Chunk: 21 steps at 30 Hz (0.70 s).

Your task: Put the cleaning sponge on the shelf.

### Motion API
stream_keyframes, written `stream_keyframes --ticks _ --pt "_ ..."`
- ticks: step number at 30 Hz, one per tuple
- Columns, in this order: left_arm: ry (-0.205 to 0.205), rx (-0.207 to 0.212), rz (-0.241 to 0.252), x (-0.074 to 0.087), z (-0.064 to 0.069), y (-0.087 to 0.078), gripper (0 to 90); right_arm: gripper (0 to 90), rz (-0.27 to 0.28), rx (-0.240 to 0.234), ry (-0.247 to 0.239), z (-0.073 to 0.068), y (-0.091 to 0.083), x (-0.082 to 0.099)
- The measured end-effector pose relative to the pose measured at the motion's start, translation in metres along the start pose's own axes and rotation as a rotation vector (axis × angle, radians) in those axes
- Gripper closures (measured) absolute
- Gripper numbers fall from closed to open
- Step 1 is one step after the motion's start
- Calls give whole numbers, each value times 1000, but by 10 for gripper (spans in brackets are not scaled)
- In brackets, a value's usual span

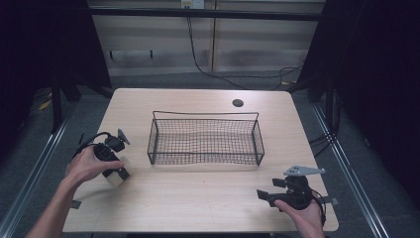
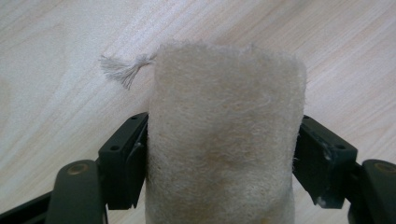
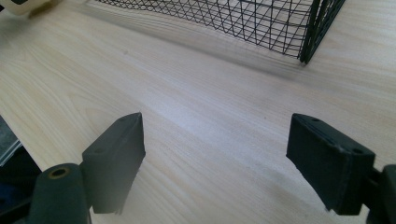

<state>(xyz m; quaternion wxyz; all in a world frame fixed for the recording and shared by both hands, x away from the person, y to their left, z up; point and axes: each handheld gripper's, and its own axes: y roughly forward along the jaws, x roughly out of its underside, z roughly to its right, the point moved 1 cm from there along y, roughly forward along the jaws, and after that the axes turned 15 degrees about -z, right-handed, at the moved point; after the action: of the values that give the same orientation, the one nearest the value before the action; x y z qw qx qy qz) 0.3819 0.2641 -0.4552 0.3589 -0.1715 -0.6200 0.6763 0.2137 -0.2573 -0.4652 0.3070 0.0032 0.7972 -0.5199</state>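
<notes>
The felt roll is a pale cream, fuzzy cylinder with matted fibres and a frayed tuft of thread sticking out at its upper left in the left gripper view. The left gripper has its jaws clamped on the roll's two sides, black pads pressed into the felt. In the high view the roll sits at the lower left of the frame, on or just above the tabletop; the picture is too coarse to tell which. The left gripper there is held by the person's left hand, near the tabletop's left edge.

The wire basket stands in the middle of the frame, apart from the roll, with bare wood between them. A wide strip of bare tabletop runs along the bottom of the frame between the two hands.

The right gripper has its jaws wide apart over bare wood, holding nothing, with a basket corner at the upper right of its view. In the high view it sits at the lower right, close to the near edge.
</notes>
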Motion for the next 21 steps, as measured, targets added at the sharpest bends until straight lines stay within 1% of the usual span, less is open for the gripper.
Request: stream_keyframes --ticks 2,4,7,8,11,12,13,14,17,18,19,20,21 --pt "10 8 11 2 0 -1 273 190 -3 0 0 0 0 0" --pt "12 4 9 2 0 -2 273 191 -3 0 1 0 0 0" --pt "4 -2 16 4 0 -4 273 191 -3 -1 1 0 0 0" --pt "4 4 23 5 0 -5 273 191 -3 -1 1 0 0 0" --pt "1 0 28 8 0 -7 273 192 -5 -1 2 0 1 0" --pt "3 7 35 10 0 -9 274 191 -3 1 1 0 0 0" --pt "3 7 35 10 0 -9 274 191 -3 1 1 0 0 0" --pt "10 15 34 12 0 -10 274 191 -3 2 1 0 0 0" --pt "8 19 38 14 1 -13 274 191 -5 2 3 0 1 0" --pt "10 14 42 14 2 -14 274 191 -5 2 3 0 1 0" --pt "6 1 45 16 4 -18 274 191 -6 2 3 0 1 0" --pt "6 1 45 16 4 -18 274 191 -5 2 2 0 0 0" --pt "12 -7 53 19 7 -24 274 191 -4 2 2 0 0 0"
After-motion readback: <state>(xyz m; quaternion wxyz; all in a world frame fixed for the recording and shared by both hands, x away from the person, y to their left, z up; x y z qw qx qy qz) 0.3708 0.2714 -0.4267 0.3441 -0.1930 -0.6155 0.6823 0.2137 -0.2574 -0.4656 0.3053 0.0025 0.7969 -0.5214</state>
